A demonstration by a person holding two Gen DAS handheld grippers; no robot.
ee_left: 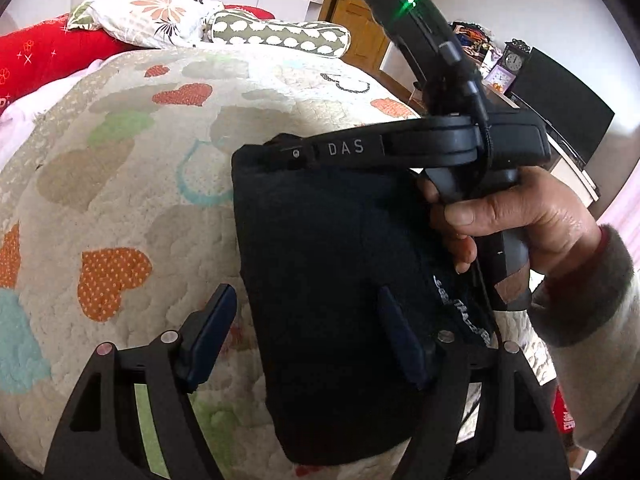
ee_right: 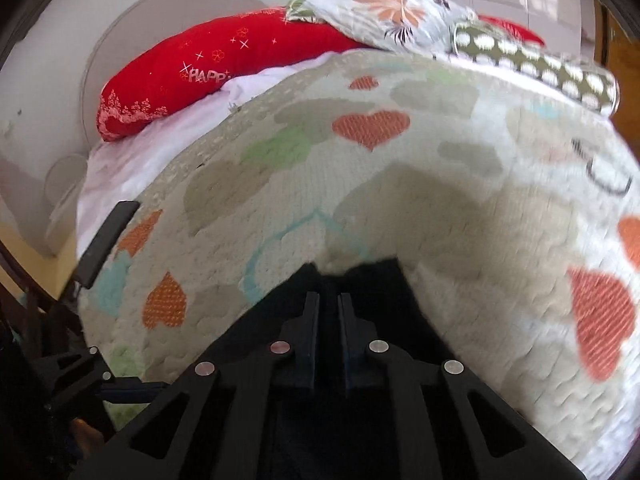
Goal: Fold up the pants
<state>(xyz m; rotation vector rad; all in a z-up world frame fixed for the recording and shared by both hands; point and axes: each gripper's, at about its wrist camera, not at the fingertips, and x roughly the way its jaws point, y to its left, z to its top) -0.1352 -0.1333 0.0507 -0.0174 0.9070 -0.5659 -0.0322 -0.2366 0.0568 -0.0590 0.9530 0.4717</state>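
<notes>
Nearest the left wrist camera, the left hand-held gripper (ee_left: 308,336) stands released, its two dark blue pads wide apart: one over the quilt, the other over the folded black fabric pants (ee_left: 340,280). The pants lie as a compact dark rectangle on the cream quilted bedspread with orange, green and blue hearts (ee_left: 132,184); white lettering along their right edge is too curled to read. Across their far edge reaches the right hand-held gripper (ee_left: 296,152), its black body marked "DAS" in pale letters, a green light glowing on the unit above it. A person's right hand (ee_left: 516,216) in a grey fuzzy sleeve grips its handle.

From the right wrist view, the right hand-held gripper (ee_right: 329,312) is clenched, pads nearly together over black cloth (ee_right: 360,276); whether cloth is pinched between them I cannot tell. A long red pillow (ee_right: 192,72) at the bed's head shows glittery "HAPP", the remainder hidden. Beside it lie a white flowered pillow (ee_right: 380,12) and an olive bolster with white spots (ee_right: 532,64).
</notes>
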